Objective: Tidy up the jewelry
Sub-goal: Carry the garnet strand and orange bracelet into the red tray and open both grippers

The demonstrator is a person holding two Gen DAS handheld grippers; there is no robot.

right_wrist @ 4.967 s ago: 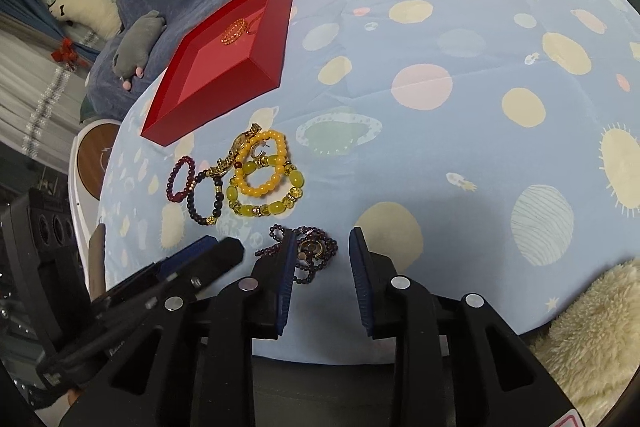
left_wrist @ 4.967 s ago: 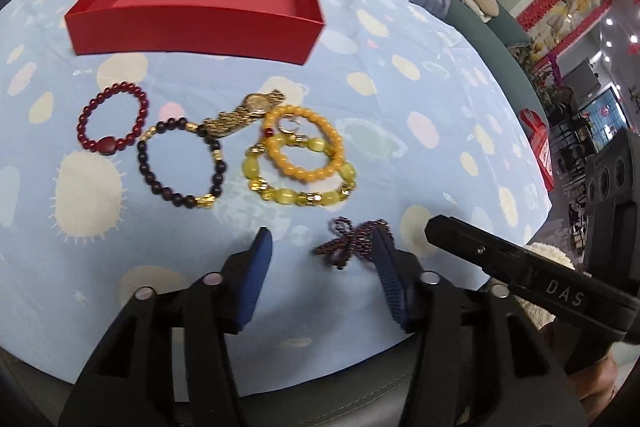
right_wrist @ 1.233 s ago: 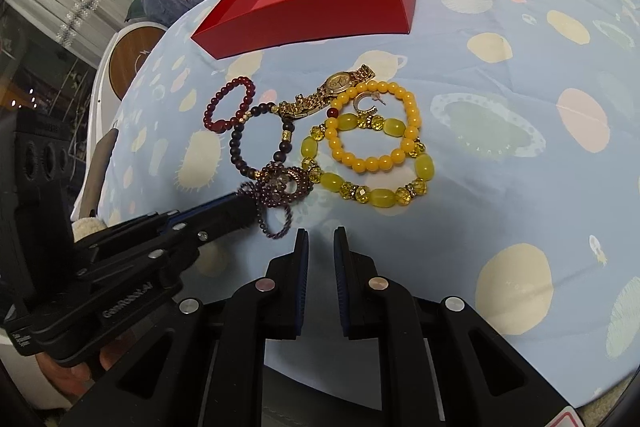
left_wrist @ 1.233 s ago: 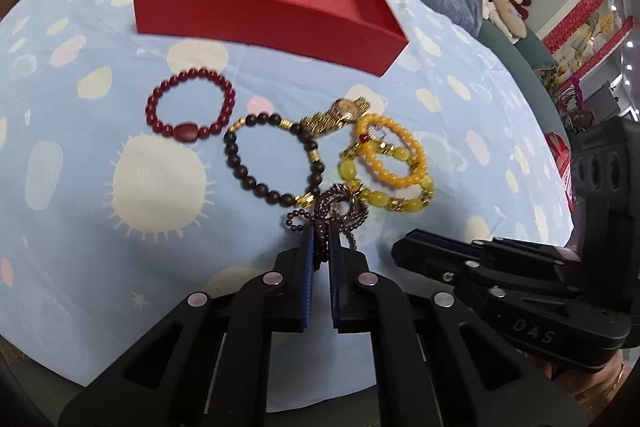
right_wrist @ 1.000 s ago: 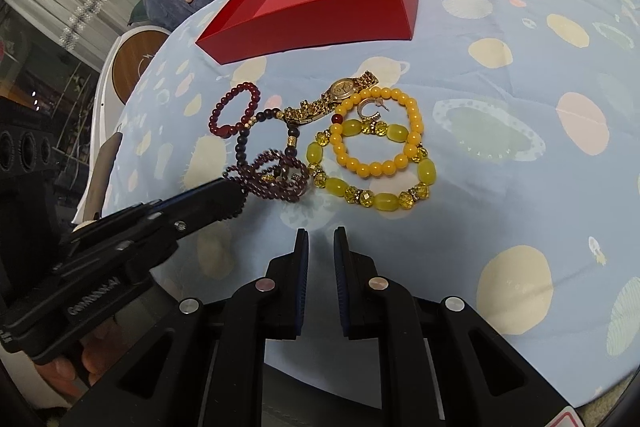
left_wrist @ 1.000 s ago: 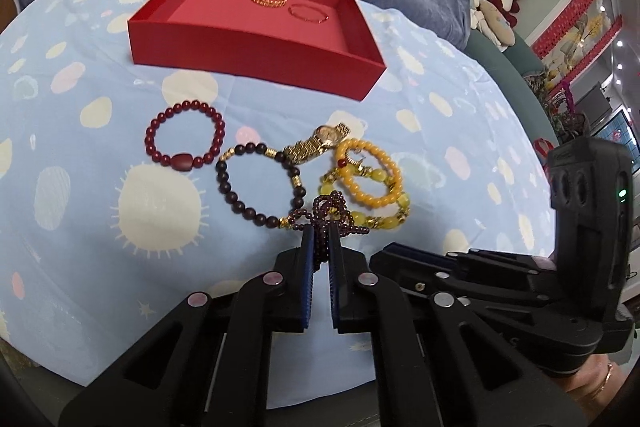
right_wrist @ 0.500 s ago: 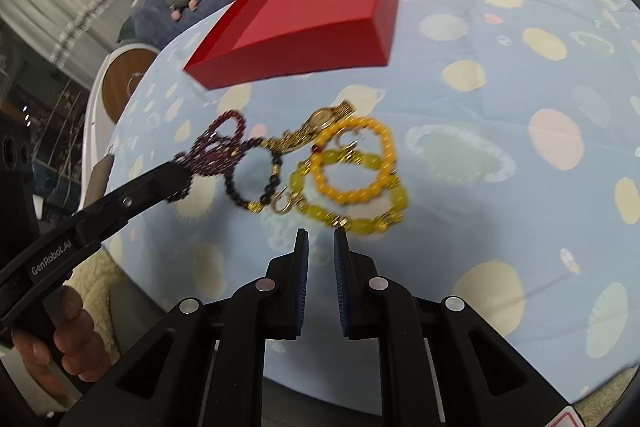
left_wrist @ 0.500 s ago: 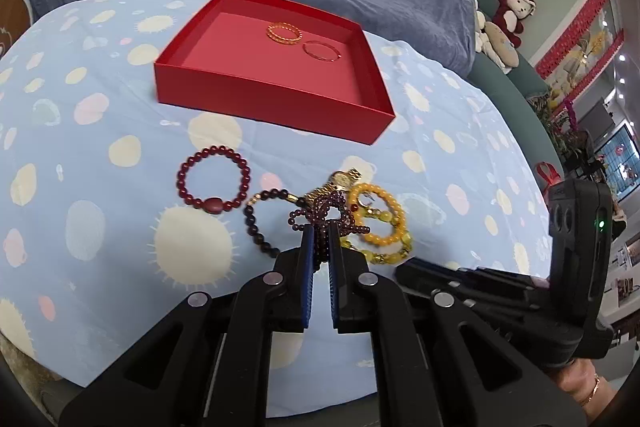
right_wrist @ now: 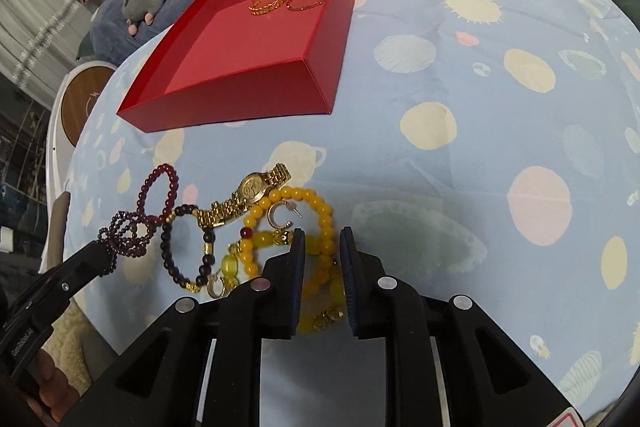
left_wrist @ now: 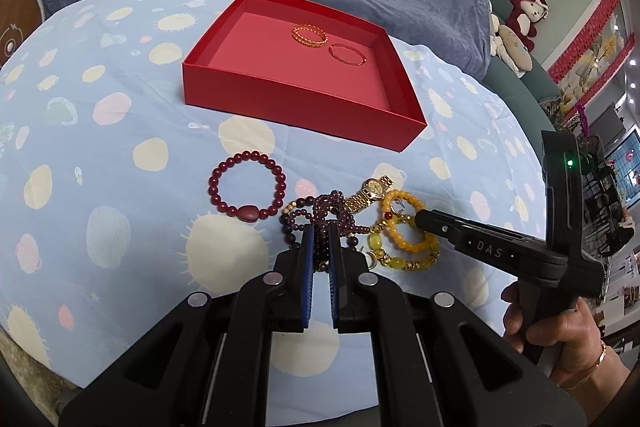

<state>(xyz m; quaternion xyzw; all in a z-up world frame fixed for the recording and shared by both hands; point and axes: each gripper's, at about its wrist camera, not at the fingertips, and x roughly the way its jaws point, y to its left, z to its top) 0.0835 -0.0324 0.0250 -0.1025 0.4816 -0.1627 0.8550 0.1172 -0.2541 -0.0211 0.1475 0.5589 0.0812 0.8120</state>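
Left gripper [left_wrist: 320,231] jaws pinch the purple bead strand [left_wrist: 324,213] — right gripper [right_wrist: 322,239] jaws slightly parted, holding nothing.

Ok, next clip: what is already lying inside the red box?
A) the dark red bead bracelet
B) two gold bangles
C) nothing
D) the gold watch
B: two gold bangles lie side by side on the floor of the red box, while the watch and bead bracelets are on the cloth outside.
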